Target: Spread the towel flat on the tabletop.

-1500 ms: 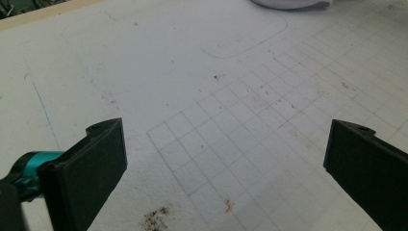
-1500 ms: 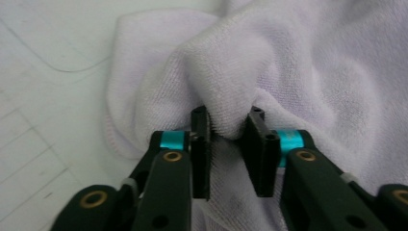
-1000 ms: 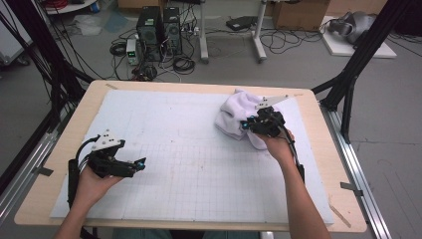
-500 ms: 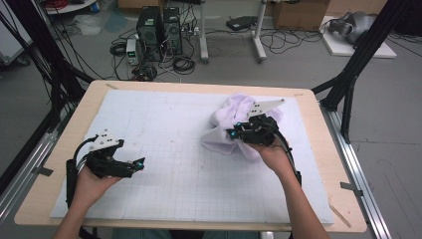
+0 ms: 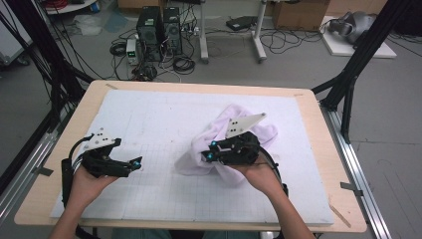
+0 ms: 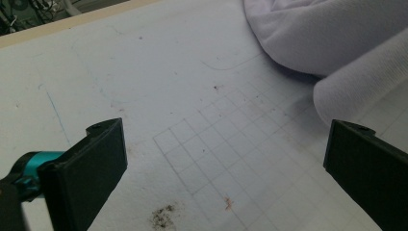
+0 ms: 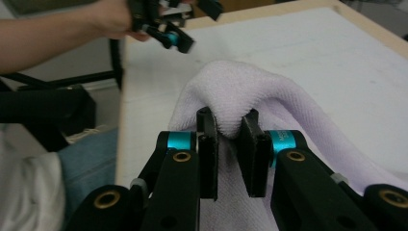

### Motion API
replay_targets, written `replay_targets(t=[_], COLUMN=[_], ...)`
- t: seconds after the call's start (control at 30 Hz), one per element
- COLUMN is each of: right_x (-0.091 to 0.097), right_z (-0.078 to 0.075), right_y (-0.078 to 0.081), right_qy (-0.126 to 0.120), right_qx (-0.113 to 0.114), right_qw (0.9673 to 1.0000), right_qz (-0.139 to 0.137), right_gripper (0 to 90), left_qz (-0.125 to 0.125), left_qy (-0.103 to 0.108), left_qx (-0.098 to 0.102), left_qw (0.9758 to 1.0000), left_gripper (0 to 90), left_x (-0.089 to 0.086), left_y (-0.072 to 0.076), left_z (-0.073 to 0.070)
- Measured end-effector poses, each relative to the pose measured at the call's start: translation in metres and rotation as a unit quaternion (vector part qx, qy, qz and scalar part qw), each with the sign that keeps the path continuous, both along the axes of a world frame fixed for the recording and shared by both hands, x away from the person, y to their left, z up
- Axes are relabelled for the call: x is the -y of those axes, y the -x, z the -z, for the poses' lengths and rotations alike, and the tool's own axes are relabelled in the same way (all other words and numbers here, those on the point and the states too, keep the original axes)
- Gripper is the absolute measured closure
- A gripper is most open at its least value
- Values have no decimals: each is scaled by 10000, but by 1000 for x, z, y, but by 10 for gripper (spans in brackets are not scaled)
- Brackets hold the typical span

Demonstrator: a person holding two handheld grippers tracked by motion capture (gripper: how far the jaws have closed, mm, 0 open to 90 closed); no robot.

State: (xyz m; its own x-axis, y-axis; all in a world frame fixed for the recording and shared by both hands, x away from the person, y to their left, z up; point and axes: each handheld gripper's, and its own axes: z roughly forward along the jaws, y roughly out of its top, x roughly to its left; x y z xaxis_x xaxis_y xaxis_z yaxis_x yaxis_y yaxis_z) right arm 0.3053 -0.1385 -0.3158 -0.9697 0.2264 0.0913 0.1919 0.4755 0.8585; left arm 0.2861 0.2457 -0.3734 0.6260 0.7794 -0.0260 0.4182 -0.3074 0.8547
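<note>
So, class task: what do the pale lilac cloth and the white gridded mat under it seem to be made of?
Cloth: probably terry or fleece, matte, with a fuzzy nap and soft rounded folds where the right tongs pinch it. Mat: looks like foam or felt board, matte, faintly pitted, with printed grid lines and stains.

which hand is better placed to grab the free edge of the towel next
Left. The left gripper is open and empty, with the towel just ahead of it. The right gripper is already shut on a fold.
</note>
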Motion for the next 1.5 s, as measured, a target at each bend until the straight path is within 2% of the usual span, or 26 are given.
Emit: replay_targets(t=[0.03, 0.13, 0.23, 0.27, 0.33, 0.43, 0.47, 0.53, 0.6, 0.63, 0.7, 0.73, 0.8, 0.83, 0.87, 0.9, 0.93, 0.97, 1.0, 1.1, 1.13, 1.2, 1.23, 1.33, 1.47, 1.5], right_x=[0, -8, -14, -15, -14, -8, -7, 1, 8, 11, 22, 22, 30, 35, 38, 47, 47, 56, 56, 66, 70, 72, 76, 80, 83, 86], right_z=[0, 3, 16, 31, 36, 48, 48, 45, 42, 40, 40, 40, 42, 45, 47, 54, 54, 60, 60, 66, 69, 70, 72, 74, 77, 81], right_y=[0, 10, 18, 20, 21, 25, 26, 28, 29, 28, 26, 26, 23, 21, 19, 15, 15, 11, 11, 7, 6, 5, 4, 2, 1, 0], right_qy=[0, -12, 54, 133, 141, 19, -19, -86, -116, -102, 59, 59, 137, 228, 262, 322, 322, 308, 308, 354, 433, 469, 506, 562, 648, 676], right_qx=[0, -27, -174, -290, -375, -634, -635, -592, -591, -509, -337, -337, -209, -113, -94, -77, -77, -109, -109, -111, -74, -58, -54, -28, -2, -10], right_qw=[10000, 9997, 9991, 9986, 9983, 9975, 9976, 9981, 9982, 9986, 9986, 9986, 9979, 9968, 9961, 9938, 9938, 9918, 9918, 9891, 9870, 9864, 9848, 9831, 9808, 9790], right_qz=[0, -239, -382, -411, -427, -300, -269, -119, 11, 93, 392, 392, 599, 751, 840, 1064, 1064, 1238, 1238, 1426, 1544, 1575, 1663, 1742, 1840, 1925], right_gripper=[800, 798, 794, 789, 772, 642, 612, 557, 504, 489, 457, 457, 437, 431, 422, 401, 401, 383, 383, 367, 355, 356, 351, 347, 338, 336], left_qz=[-5, 33, 81, 92, 142, 200, 271, 391, 469, 516, 621, 654, 773, 778, 802, 833, 838, 822, 840, 936, 971, 1088, 1142, 1263, 1419, 1426], left_qy=[-7, -9, -28, -20, -42, -33, -47, -14, -24, -32, -45, -17, -65, -54, -59, -62, -64, -76, -52, -2, 31, 71, 58, 30, 99, 123], left_qx=[2, 6, -4, -13, -25, -53, -60, -66, -58, -38, -5, -1, 53, 61, 74, 82, 99, 102, 77, -62, -123, -279, -287, -277, -209, -222], left_qw=[10000, 10000, 10000, 10000, 9999, 9998, 9996, 9992, 9989, 9987, 9981, 9979, 9970, 9969, 9967, 9965, 9964, 9965, 9964, 9956, 9952, 9936, 9930, 9916, 9896, 9895], left_gripper=[20, 23, 23, 23, 23, 23, 27, 82, 87, 87, 92, 92, 95, 102, 105, 110, 110, 126, 126, 138, 149, 163, 199, 215, 246, 263], left_x=[0, 0, 3, 4, 6, 10, 12, 15, 20, 23, 29, 33, 40, 42, 46, 48, 50, 52, 54, 60, 61, 67, 70, 82, 97, 100], left_y=[0, 1, 0, 0, -2, -4, -5, -6, -8, -9, -12, -13, -18, -19, -22, -24, -26, -28, -31, -40, -43, -49, -51, -59, -69, -71], left_z=[-1, -2, -1, -1, 0, 1, 1, 1, 0, 0, -1, -1, 0, 0, 1, 1, 2, 3, 4, 9, 11, 17, 19, 21, 20, 21])
